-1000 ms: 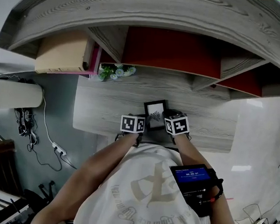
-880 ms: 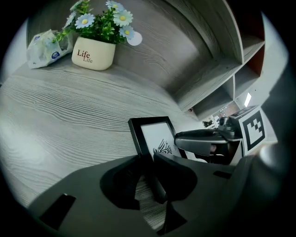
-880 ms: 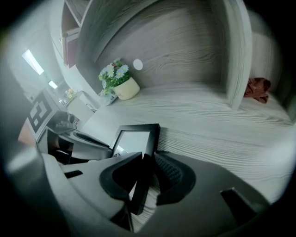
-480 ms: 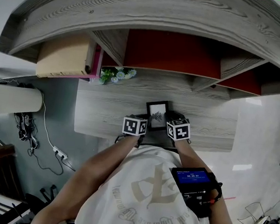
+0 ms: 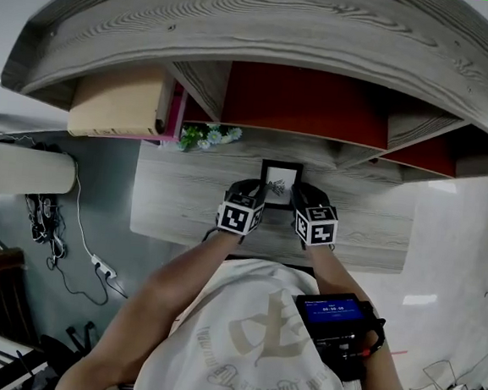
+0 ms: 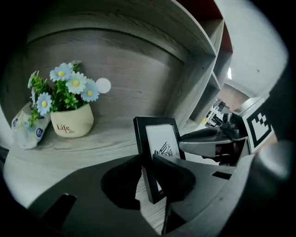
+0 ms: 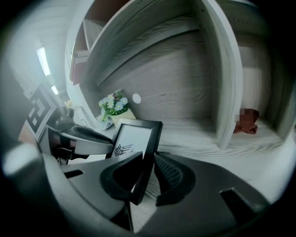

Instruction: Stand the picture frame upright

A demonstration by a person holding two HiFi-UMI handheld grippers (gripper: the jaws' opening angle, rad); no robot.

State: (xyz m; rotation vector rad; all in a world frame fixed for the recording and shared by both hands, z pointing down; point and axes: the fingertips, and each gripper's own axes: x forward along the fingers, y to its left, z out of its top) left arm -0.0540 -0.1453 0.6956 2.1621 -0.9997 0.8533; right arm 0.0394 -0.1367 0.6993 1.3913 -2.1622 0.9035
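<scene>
Nearly upright over the desk (image 5: 184, 202), picture frame (image 5: 280, 183) is clamped by its side edges in L gripper (image 6: 147, 162) & R gripper (image 7: 147, 162), jaws just closing. Best next: seat bottom edge flat, release slowly.

shelf unit (image 5: 241, 28): grey wood grain | back panels (image 5: 304, 89): red | floor (image 5: 100, 186): grey | cables (image 5: 49, 215): at left

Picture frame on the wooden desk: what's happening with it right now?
A person holds a gripper in each hand. The left gripper and the right gripper each clamp one side edge of the black picture frame, and their fingers have just been closing on it. The frame stands nearly upright over the desk, to the right of a small flower pot.
</scene>
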